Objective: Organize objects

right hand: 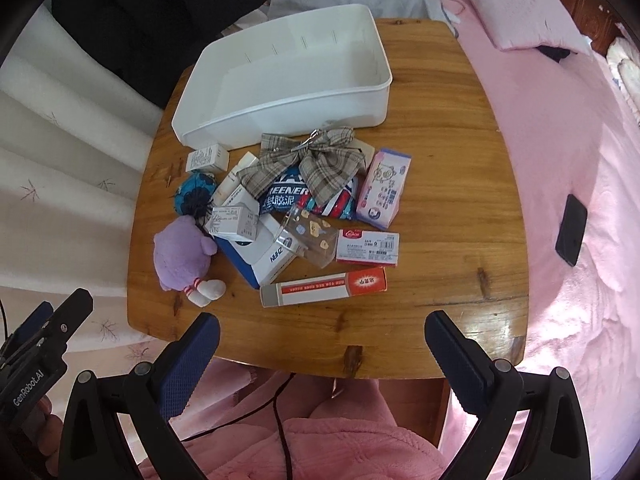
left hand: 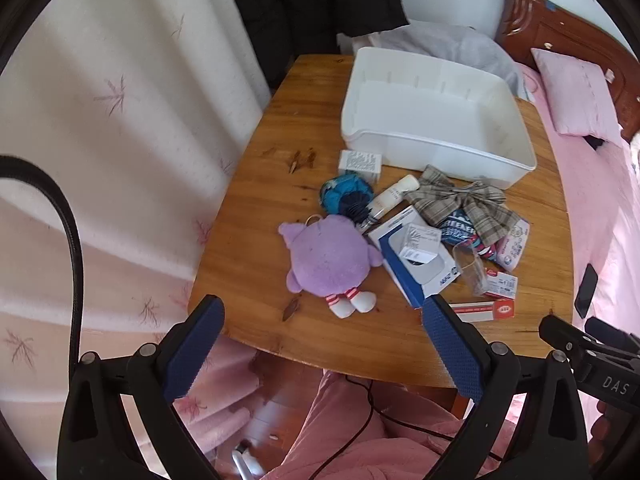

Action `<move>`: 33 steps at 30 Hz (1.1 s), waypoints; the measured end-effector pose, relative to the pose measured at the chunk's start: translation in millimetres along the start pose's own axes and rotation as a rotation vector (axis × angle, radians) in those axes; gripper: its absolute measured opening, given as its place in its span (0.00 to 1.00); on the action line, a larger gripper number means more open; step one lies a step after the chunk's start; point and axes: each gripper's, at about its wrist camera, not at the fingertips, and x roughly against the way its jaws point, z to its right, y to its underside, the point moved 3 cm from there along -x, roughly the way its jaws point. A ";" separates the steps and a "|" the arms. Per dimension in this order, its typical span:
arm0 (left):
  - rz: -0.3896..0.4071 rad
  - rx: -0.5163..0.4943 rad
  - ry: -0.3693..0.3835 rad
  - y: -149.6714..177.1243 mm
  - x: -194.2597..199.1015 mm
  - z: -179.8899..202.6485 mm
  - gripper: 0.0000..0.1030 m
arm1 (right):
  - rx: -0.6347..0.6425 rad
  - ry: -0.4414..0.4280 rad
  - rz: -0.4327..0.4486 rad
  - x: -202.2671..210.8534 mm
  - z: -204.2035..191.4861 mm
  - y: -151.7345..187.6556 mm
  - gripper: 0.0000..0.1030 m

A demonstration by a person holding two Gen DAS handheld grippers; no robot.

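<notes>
A bin (right hand: 280, 92) sits at the tabletop's (right hand: 440, 200) far end; before it lies the clutter, plush toy (right hand: 182, 256) leftmost, long box (right hand: 324, 286) nearest.

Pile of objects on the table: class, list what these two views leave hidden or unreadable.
- Blue snack bag: right wrist view, plaid bow covers its upper part.
- Cream tube: left wrist view, lower end hidden behind blue-and-white box.
- White bin: printing too small on the small box beside it.

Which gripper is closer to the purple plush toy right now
Left. The left gripper hangs open just short of the purple plush toy, in line with it. The right gripper sits farther right, off the table's near edge.
</notes>
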 end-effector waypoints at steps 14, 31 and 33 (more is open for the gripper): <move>-0.109 0.140 0.046 -6.2 -19.2 -23.6 0.97 | -0.368 -0.182 -0.139 -32.4 53.8 1.7 1.00; -0.274 0.130 0.106 -47.2 -85.7 -33.6 0.97 | -0.900 -0.269 -0.294 -95.2 88.7 14.1 0.96; -0.305 0.134 0.114 -51.2 -95.7 -34.5 0.97 | -0.940 -0.255 -0.288 -100.5 91.5 14.1 0.95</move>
